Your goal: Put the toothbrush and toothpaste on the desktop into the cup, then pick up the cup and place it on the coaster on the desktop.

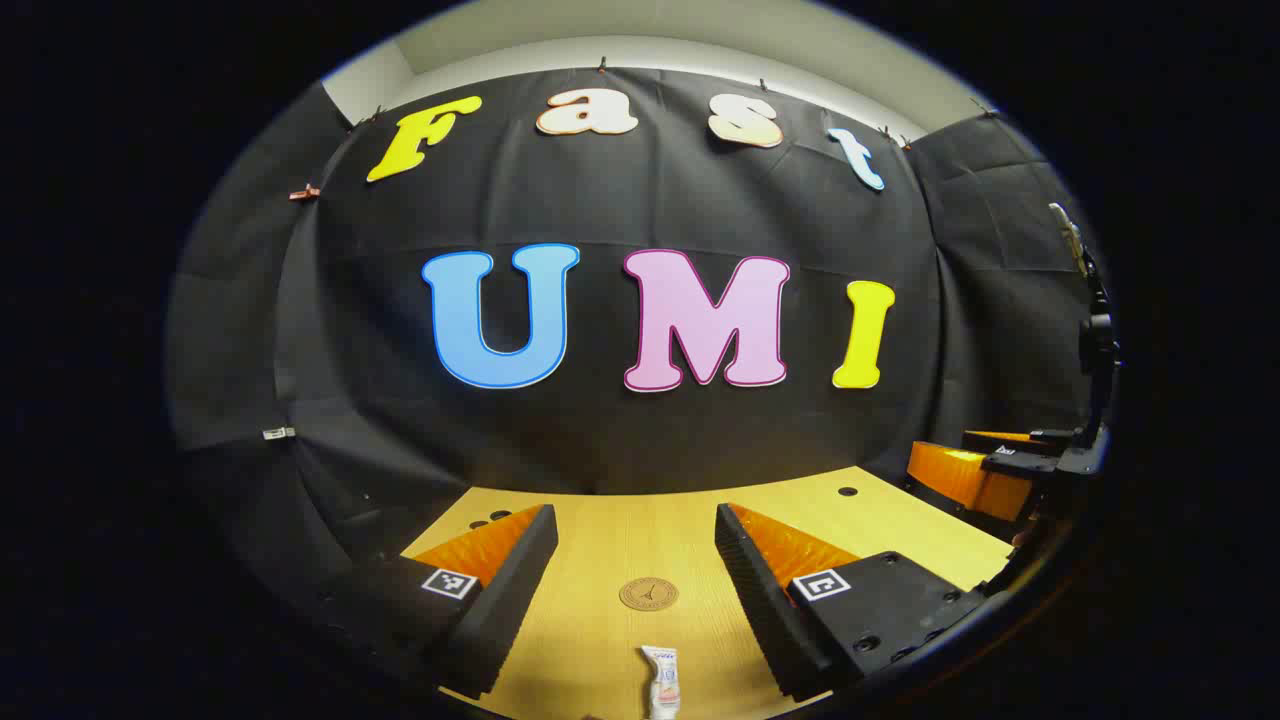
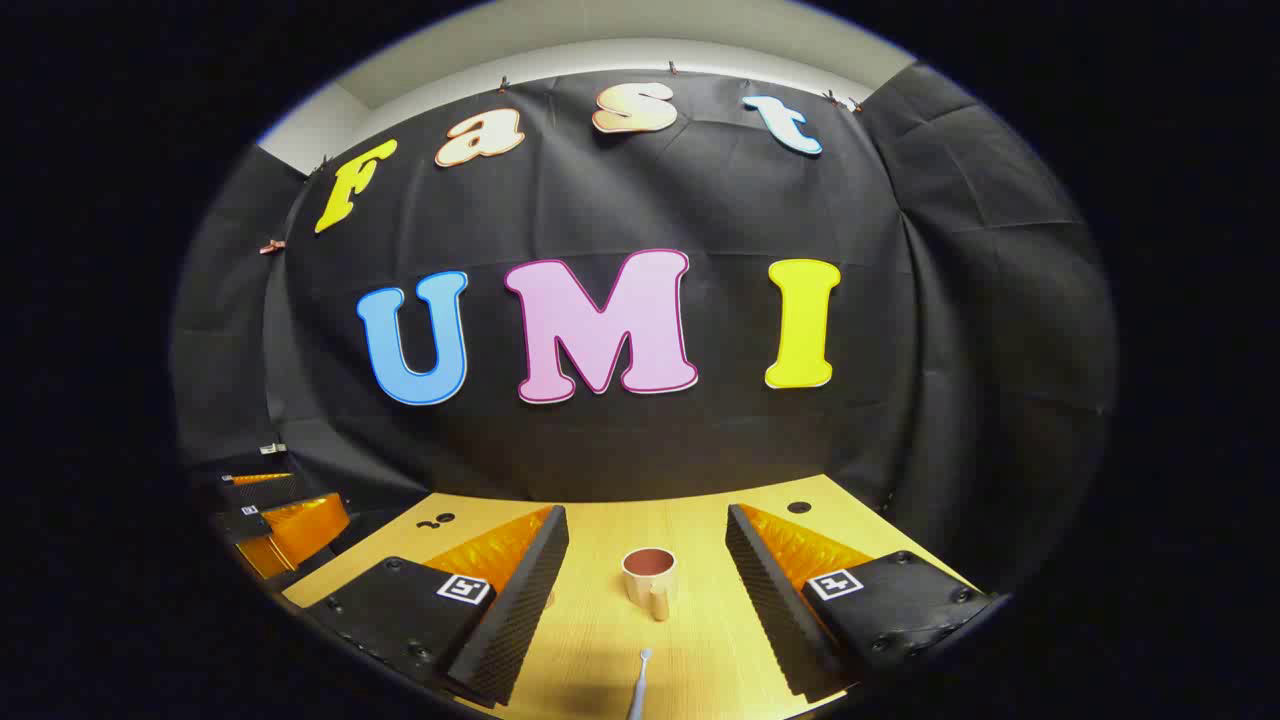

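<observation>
**Both grippers spread above the desk, nothing held**

Your left gripper hung with fingers wide apart over the wooden desk. Between them lay a round brown coaster, flat, and nearer you a white toothpaste tube, its long axis running straight away from you; which end was the cap, you could not tell. Your right gripper, also spread and empty, framed a pale cup standing upright with its handle toward you. Below it the toothbrush lay with its tip pointing at the cup.
</observation>
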`<state>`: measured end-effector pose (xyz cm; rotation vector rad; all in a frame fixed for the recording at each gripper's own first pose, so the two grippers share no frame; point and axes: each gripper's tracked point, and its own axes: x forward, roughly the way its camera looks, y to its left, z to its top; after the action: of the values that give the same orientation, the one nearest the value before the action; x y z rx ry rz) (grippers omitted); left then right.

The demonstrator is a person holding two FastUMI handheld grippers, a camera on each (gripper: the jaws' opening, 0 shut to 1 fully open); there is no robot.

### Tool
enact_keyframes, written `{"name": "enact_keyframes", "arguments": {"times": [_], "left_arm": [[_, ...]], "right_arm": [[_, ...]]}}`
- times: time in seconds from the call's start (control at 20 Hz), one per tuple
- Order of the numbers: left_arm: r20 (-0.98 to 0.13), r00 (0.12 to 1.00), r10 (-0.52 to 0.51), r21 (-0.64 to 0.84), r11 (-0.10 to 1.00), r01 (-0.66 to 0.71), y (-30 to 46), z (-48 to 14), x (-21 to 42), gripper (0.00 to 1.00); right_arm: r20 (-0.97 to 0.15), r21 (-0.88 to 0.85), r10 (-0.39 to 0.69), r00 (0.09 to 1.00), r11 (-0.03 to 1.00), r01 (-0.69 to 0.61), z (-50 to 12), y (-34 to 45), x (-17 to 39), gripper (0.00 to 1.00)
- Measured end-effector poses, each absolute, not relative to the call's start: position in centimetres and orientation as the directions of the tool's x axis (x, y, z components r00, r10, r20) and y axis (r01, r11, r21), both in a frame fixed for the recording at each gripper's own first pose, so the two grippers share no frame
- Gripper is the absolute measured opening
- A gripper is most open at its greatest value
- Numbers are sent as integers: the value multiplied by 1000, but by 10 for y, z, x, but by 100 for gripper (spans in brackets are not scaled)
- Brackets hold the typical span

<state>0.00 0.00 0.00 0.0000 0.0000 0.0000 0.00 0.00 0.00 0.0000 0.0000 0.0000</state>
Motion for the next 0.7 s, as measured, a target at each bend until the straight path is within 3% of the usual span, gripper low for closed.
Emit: {"name": "enact_keyframes", "arguments": {"times": [0.7], "left_arm": [[-93, 995, -36, -61, 998, 30, -17, -24, 20, 98]], "right_arm": [[-79, 23, 36, 996, 999, -34, -20, -15, 11, 98]]}}
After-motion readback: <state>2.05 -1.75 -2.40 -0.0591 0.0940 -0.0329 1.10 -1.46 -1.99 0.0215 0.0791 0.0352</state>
